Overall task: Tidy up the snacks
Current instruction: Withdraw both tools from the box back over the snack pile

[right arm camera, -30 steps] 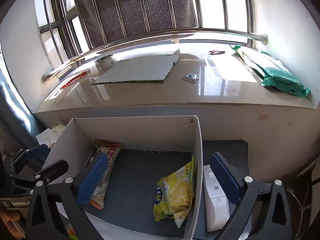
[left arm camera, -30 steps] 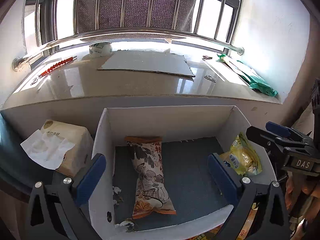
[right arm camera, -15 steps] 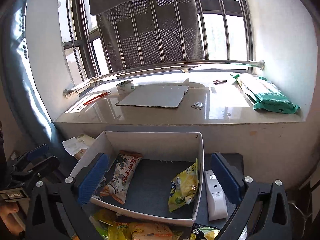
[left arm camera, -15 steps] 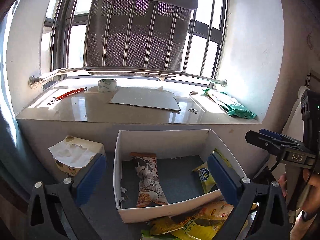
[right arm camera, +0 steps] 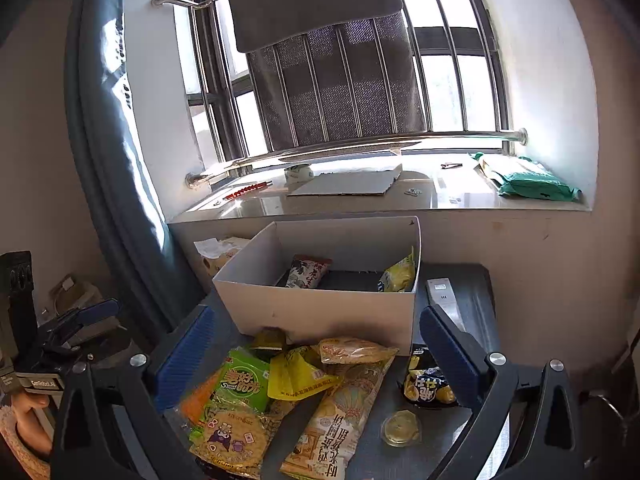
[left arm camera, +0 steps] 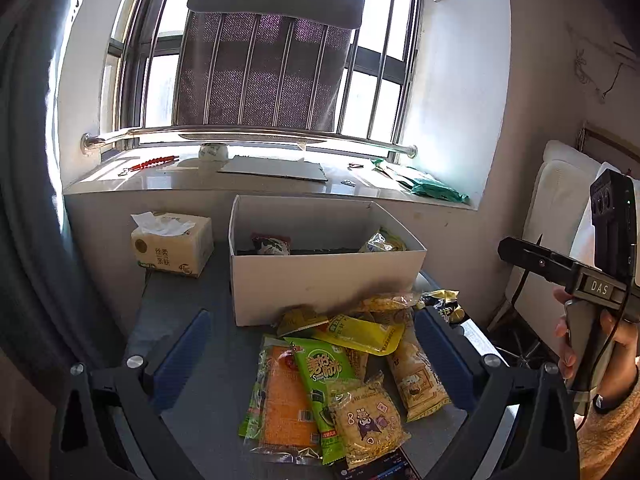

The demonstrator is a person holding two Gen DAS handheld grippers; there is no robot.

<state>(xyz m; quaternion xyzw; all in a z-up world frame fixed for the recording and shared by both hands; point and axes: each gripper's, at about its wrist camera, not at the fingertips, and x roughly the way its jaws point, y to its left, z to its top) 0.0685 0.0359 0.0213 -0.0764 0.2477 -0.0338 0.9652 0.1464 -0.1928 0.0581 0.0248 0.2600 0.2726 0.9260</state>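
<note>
Because the loose snacks (left arm camera: 344, 380) lie in an overlapping heap on the dark surface (left arm camera: 188, 320) right against the near wall of the white box (left arm camera: 320, 280), they seem to be waiting to go over that wall one by one. A green packet (left arm camera: 320, 368) rests on an orange one (left arm camera: 284, 396). A pale yellow square packet (left arm camera: 366, 420) covers the green one's near end, and a yellow pouch (left arm camera: 360, 334) lies across a long beige packet (right arm camera: 344, 408) nearer the box. Toward the surface's right edge, a black-and-yellow bag (right arm camera: 426, 384) and a small clear round cup (right arm camera: 400, 426) sit apart from the heap, so they would be easier to take singly. Inside the box, a patterned packet (right arm camera: 308, 272) lies by the left wall and a yellow bag (right arm camera: 398, 276) leans on the right wall, which leaves the middle of the floor free, probably for sorting by kind. The left gripper (left arm camera: 312, 360) hangs above the near end of the heap with its fingers spread wide and nothing between them, and the right gripper (right arm camera: 320, 356) hangs over the heap in the same spread, empty way. Both look placed to choose a packet, with neither committed to one yet. A white remote-like device (right arm camera: 442, 296) lies on the surface beside the box's right wall. A tissue pack (left arm camera: 172, 244) stands by the far left corner, below the window sill (left arm camera: 200, 180).
</note>
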